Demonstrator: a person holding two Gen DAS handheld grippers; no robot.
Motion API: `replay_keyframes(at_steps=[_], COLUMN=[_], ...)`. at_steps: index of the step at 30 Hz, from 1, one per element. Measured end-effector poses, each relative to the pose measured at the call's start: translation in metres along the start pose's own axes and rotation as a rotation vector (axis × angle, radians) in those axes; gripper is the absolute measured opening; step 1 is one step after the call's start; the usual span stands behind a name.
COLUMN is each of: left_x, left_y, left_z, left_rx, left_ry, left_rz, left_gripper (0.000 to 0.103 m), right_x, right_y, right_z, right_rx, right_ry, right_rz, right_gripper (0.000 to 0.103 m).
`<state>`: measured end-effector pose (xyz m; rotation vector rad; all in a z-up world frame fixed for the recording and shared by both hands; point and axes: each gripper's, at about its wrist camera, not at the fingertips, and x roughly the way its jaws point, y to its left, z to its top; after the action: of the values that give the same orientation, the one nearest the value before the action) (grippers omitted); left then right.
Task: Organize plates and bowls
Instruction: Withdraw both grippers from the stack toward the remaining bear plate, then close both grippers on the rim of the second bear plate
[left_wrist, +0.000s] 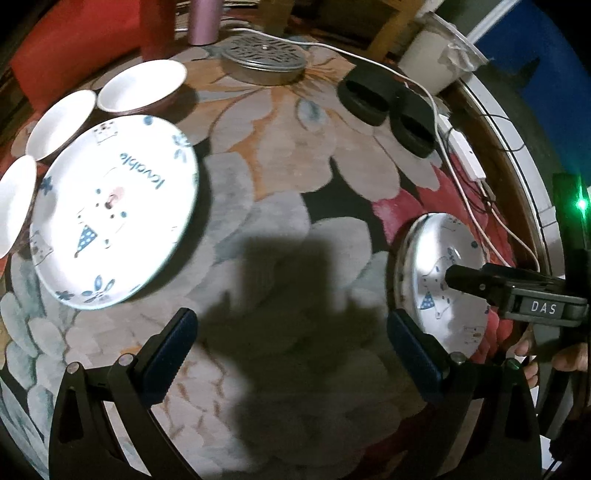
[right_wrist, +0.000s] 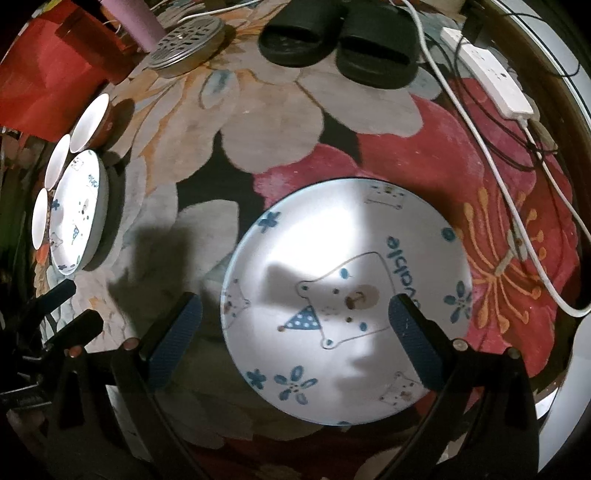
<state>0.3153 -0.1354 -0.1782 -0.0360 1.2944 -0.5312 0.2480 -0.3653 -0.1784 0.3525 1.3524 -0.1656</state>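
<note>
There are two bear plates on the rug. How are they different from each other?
The far bear plate lies beside three white bowls; the near bear plate lies alone on the red flower. The near plate sits under the open right gripper, in its shadow; the far plate has no gripper over it and is brightly lit. Both show the same bear, party hat and blue flowers.
</note>
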Motion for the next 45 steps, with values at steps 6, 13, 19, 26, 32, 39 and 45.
replay_keyframes(at_steps=[6,13,19,26,32,39,45], left_x=[-0.004,-0.007,-0.01,-0.014,-0.02,-0.025,-0.023], left_y=[0.02,0.04,0.063,0.094,0.134,0.179,0.196], left_z=[-0.002,-0.001,0.002,0.005,0.007,0.01,0.015], left_rx=[-0.033,-0.069,-0.116,-0.187,-0.291,-0.405,-0.442], left_ry=[-0.004,-0.017,-0.029,-0.052,-0.081,-0.119,-0.132], left_rz=[0.02,0.042,0.062,0.098,0.133,0.175,0.186], left_gripper=[0.102,0.102,0.102,0.102,0.102,0.102,0.096], right_x=[0.002,0.001,0.003,0.004,0.018,0.042,0.063], right_y=[0.013,0.021,0.035,0.062,0.098,0.143,0.192], right_z=[0.002,0.008,0.018,0.03,0.043,0.068,0.091], right_rx=[-0.019,-0.027,-0.051,-0.123,-0.183,-0.187,-0.219], right_ry=[-0.004,-0.021,-0.029,-0.046,-0.029,-0.015,0.0], right_rz=[0.001,-0.001,0.006,0.012,0.047,0.122,0.182], right_gripper=[0.102,0.102,0.102,0.102,0.102,0.101,0.075])
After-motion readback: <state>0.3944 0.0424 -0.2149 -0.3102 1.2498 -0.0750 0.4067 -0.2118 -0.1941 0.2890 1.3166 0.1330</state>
